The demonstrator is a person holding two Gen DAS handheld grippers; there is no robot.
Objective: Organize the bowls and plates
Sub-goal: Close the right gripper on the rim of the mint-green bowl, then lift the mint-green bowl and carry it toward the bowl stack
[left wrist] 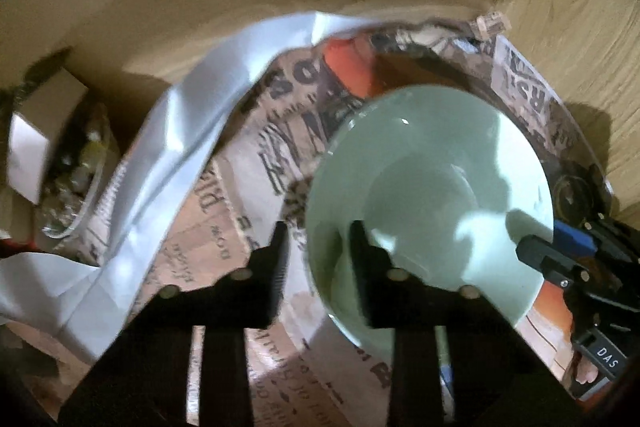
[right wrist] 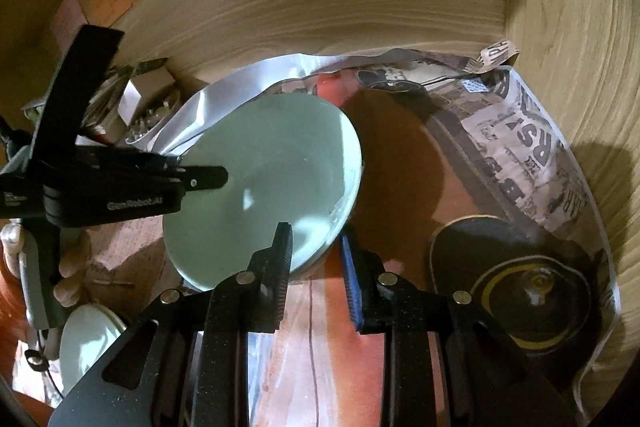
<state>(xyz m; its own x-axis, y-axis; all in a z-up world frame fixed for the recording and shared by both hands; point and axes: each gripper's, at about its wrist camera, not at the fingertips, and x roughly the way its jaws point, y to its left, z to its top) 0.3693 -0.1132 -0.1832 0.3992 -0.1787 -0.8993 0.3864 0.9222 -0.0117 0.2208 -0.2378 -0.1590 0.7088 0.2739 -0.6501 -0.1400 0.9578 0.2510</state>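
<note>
Both grippers clamp the rim of the pale green bowl [left wrist: 432, 195], which sits on the newspaper lining [left wrist: 224, 235] inside a wooden cupboard. The left gripper [left wrist: 318, 255] has one finger inside and one outside, its jaws pinching the wall. The right gripper [right wrist: 316, 259] grips the opposite edge likewise, probably sharing the weight so the bowl stays level; a second pale dish [right wrist: 88, 339] waits nearby.

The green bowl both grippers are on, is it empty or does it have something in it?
Empty. The left wrist view looks straight into the pale green bowl and shows only bare glazed inside, with shadows and glare.
</note>
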